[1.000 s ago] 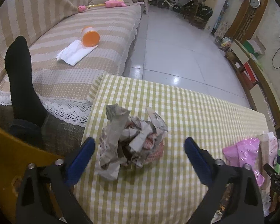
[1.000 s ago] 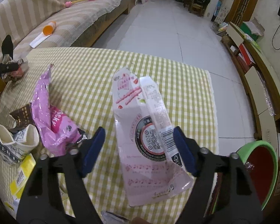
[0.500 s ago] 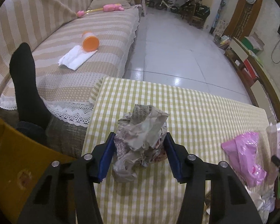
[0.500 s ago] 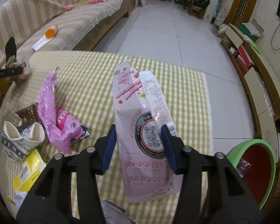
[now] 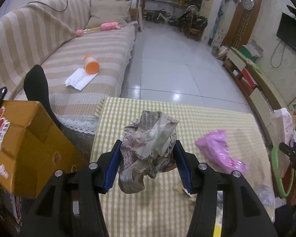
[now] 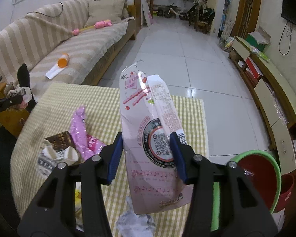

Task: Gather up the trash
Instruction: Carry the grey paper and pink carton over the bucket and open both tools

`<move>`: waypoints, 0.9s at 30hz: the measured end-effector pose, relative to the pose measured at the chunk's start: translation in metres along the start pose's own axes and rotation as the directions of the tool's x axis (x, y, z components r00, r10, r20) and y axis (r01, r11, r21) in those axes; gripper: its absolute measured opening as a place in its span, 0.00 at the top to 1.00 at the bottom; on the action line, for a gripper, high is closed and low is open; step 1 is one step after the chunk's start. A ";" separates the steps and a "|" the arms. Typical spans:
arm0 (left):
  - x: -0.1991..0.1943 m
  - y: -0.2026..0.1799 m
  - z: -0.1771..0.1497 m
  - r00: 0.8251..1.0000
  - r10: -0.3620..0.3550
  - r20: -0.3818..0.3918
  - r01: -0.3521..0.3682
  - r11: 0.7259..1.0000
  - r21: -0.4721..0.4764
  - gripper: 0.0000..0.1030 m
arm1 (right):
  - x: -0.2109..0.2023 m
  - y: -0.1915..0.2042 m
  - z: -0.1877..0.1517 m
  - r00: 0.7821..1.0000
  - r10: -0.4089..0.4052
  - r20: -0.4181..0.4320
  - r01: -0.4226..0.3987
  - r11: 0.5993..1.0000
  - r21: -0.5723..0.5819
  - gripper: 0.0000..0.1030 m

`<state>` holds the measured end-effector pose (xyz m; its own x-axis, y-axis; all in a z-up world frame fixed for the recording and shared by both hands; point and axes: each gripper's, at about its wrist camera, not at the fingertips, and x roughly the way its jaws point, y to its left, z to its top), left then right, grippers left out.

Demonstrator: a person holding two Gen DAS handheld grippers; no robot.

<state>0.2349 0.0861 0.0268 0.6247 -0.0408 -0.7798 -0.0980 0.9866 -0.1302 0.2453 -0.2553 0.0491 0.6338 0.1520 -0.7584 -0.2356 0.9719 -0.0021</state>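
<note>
My left gripper (image 5: 147,162) is shut on a crumpled newspaper ball (image 5: 149,148) and holds it above the left end of the checked table (image 5: 197,118). My right gripper (image 6: 146,154) is shut on a flattened pink snack carton (image 6: 148,130), lifted above the table's right side (image 6: 193,114). A pink wrapper (image 5: 219,150) lies on the cloth; it also shows in the right wrist view (image 6: 82,132). A brown packet (image 6: 59,142) and a patterned paper cup (image 6: 55,158) lie beside it.
A yellow cardboard box (image 5: 23,144) stands left of the table. A red bin with a green rim (image 6: 260,175) stands on the floor at the right. A sofa (image 5: 59,49) with a black sock (image 5: 37,86), an orange cup and a cloth is behind.
Both grippers closed from open, the left on the newspaper ball and the right on the pink carton. Both then rose off the cloth; the left swung towards the cardboard box.
</note>
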 end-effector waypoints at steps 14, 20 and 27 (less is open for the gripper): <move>-0.058 -0.062 -0.017 0.995 -0.097 0.027 0.096 0.994 0.060 0.51 | -0.056 -0.028 -0.026 0.999 0.008 0.050 -0.012 0.996 0.086 0.55; -0.069 -0.101 -0.019 0.988 -0.149 0.027 0.145 0.984 0.107 0.51 | -0.076 -0.052 -0.034 0.997 -0.019 0.080 0.008 0.991 0.131 0.55; -0.072 -0.159 -0.019 0.974 -0.226 0.005 0.222 0.960 0.172 0.51 | -0.094 -0.090 -0.051 0.993 -0.072 0.097 0.052 0.979 0.198 0.55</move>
<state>0.1910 -0.0707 0.0924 0.6347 -0.2618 -0.7270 0.1777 0.9651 -0.1925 0.1698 -0.3666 0.0874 0.7173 0.0984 -0.6898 -0.0523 0.9948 0.0875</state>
